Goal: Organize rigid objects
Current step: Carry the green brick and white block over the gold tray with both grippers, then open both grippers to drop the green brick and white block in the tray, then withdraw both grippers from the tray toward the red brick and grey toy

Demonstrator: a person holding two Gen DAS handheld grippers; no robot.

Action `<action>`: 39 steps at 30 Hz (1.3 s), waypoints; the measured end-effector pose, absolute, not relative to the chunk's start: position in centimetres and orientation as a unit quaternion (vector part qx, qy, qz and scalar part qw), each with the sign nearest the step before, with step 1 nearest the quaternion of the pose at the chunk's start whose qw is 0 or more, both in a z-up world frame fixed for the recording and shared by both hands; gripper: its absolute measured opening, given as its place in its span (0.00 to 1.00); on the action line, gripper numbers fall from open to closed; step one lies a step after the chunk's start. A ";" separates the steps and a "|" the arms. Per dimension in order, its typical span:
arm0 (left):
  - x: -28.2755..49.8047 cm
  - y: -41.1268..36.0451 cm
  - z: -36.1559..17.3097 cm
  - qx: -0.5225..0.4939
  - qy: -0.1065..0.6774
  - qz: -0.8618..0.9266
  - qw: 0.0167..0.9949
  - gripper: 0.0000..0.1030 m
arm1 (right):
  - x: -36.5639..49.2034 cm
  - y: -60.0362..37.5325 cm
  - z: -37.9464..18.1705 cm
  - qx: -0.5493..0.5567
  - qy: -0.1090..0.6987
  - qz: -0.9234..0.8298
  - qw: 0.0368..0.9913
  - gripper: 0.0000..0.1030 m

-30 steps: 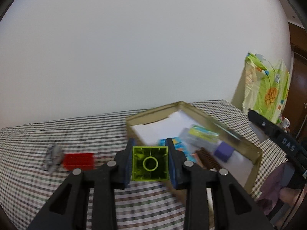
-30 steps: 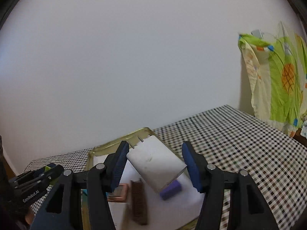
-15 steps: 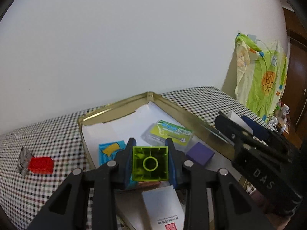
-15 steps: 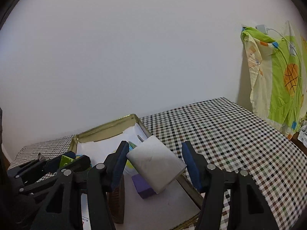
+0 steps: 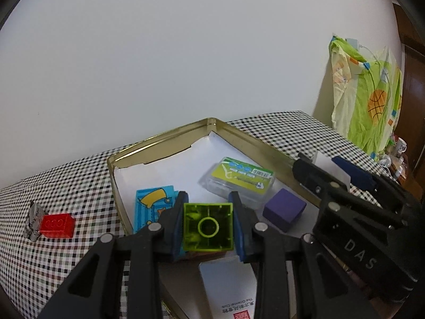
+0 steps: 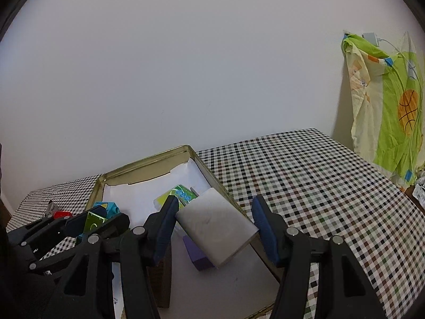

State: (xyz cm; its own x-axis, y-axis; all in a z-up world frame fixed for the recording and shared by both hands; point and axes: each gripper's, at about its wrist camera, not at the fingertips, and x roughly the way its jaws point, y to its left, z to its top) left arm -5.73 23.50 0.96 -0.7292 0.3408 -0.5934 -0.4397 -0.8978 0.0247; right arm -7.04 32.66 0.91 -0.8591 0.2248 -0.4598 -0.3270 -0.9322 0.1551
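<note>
Left gripper (image 5: 208, 227) is clenching the translucent green brick (image 5: 208, 226) squarely by its side walls, hollow underside facing the camera, hovering over the gold tin (image 5: 159, 137), probably for release. Right gripper (image 6: 213, 224) is gripping a tilted grey slab (image 6: 216, 224) corner to corner. Purple cube (image 5: 284, 210) is lying at 3 o'clock of the brick; red brick (image 5: 57, 226) is waiting outside at 9 o'clock.
</note>
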 end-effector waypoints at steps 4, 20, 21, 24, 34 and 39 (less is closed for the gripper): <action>-6.2 23.3 0.9 -0.309 0.078 0.926 0.201 0.29 | -7.2 32.8 0.9 -0.225 0.123 0.957 0.134 0.59; -3.8 22.1 2.9 -0.242 0.083 0.952 0.169 0.99 | -4.6 32.5 2.6 -0.102 0.105 0.973 0.180 0.87; -3.7 22.0 3.0 -0.238 0.085 0.953 0.170 0.99 | -4.4 32.7 2.7 -0.098 0.107 0.971 0.189 0.87; -3.5 21.0 3.0 -0.227 0.085 0.958 0.155 0.99 | -4.1 33.2 2.8 -0.091 0.117 0.967 0.209 0.87; -4.7 16.6 2.1 -0.232 0.052 0.965 0.113 0.99 | -3.2 32.5 2.9 -0.076 0.108 0.960 0.248 0.87; -4.8 15.6 2.0 -0.232 0.045 0.966 0.105 0.99 | -2.7 30.5 3.2 -0.069 0.075 0.957 0.272 0.87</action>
